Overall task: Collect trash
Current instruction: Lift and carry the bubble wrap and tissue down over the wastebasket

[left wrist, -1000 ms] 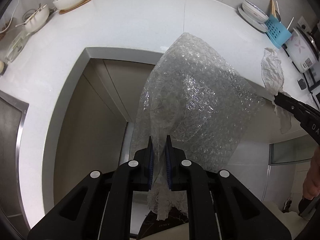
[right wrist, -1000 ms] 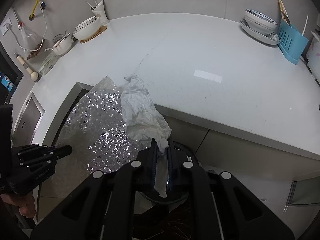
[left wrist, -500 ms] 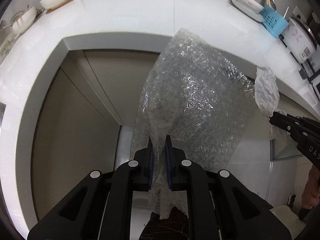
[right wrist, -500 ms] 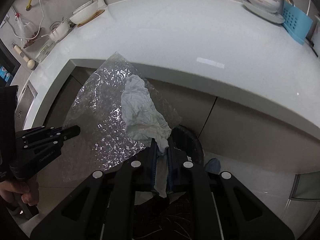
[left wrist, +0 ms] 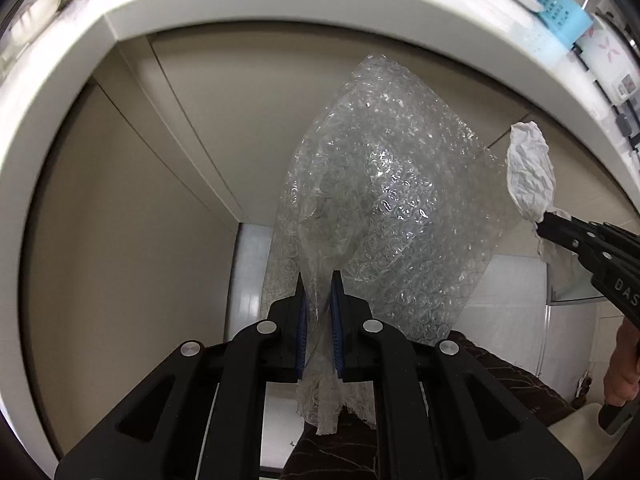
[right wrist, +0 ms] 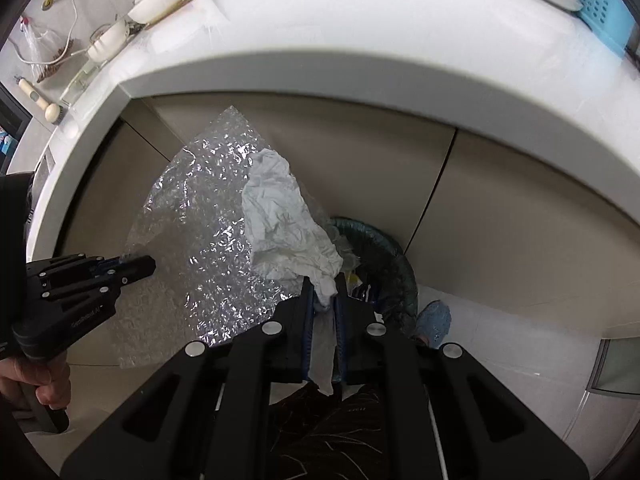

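Trash inside the dark bin (right wrist: 394,264) is only partly seen: a few wrappers show at its rim, and most of the bin is hidden behind the right claw (right wrist: 323,304) and the crumpled paper towel (right wrist: 286,228). The bin stands on the floor, against the beige cabinet doors (right wrist: 500,216) under the white counter (right wrist: 360,68). Dishes at the far edge of the counter are blurred and cut off. A clear, shiny sheet of bubble wrap (left wrist: 384,208) is pinched between the pressed-together fingers of the left claw (left wrist: 319,312) and hangs in the air in front of the cabinets. The wrinkled white paper towel is clamped in the right claw, above the bin.
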The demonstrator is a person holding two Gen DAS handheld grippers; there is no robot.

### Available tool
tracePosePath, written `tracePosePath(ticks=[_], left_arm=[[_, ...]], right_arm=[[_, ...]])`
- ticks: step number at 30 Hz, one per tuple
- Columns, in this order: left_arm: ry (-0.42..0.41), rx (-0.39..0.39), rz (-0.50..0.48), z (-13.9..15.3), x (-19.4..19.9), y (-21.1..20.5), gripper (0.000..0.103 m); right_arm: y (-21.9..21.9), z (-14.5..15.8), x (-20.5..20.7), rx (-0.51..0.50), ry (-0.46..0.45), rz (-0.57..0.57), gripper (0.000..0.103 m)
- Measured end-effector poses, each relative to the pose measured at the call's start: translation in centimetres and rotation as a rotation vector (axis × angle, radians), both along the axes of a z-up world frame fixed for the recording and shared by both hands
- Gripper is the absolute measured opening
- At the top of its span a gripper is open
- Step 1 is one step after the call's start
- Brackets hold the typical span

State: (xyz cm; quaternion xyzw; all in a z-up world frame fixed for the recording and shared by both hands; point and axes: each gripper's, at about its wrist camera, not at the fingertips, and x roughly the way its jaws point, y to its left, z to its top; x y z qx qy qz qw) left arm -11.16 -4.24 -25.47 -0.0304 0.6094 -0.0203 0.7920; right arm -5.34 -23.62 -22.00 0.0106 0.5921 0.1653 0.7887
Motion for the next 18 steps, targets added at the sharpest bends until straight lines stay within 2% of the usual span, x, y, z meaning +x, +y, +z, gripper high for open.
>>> tracePosePath(ticks=[7, 9, 15, 18], left_arm=[[0.035, -0.005, -0.009, -4.6, 0.7, -0.7, 0.009], [0.043, 0.017, -0.017, -5.5, 0.9, -1.4, 0.009], [0.079, 0.059, -0.048, -7.3, 2.0, -3.1, 0.009], [0.087, 0.081, -0.079, -7.5, 2.5, -4.3, 0.010]], right_arm=[[0.3, -3.5, 0.4, -0.030, 0.055, 0.000, 0.009], [0.1, -4.4, 0.5, -0.029, 0.067, -0.008, 0.009], [-0.4, -6.5, 1.2, -0.043, 0.109, -0.037, 0.009], [-0.3, -6.5, 1.3, -0.050, 0.115, -0.042, 0.009]])
